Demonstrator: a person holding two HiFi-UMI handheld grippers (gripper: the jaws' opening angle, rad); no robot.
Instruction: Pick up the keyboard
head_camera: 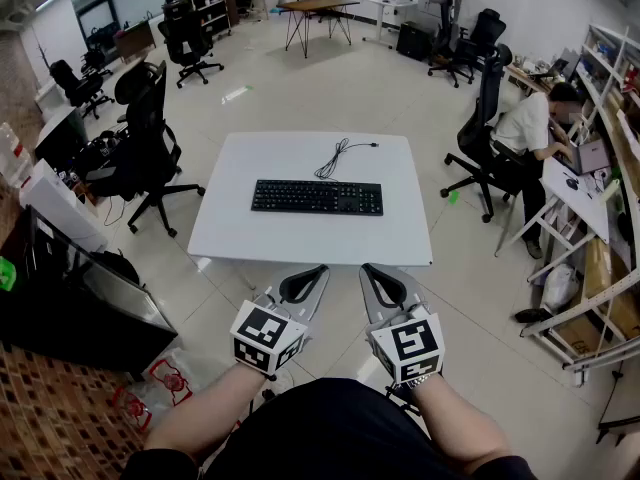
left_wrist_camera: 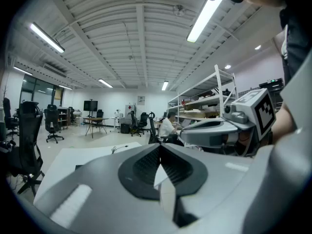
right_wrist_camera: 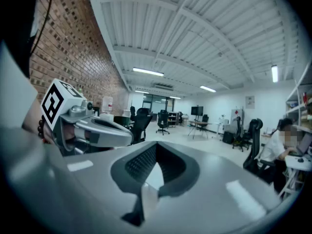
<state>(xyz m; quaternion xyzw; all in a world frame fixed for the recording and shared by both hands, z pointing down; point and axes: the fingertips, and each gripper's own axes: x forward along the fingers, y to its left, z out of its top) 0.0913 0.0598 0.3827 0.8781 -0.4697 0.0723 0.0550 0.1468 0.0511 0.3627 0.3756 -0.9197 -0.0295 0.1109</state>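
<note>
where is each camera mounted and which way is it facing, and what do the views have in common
Head view: on the person's head, facing forward and steeply down at the white table with the keyboard; forearms, left gripper and right gripper show below.
Left gripper view: on the left gripper, facing along its shut fingers into the room; the right gripper shows at right.
Right gripper view: on the right gripper, facing along its shut fingers; the left gripper shows at left.
Shared: all three show the seated person.

pale floor, black office chairs, brick wall, ceiling strip lights.
</note>
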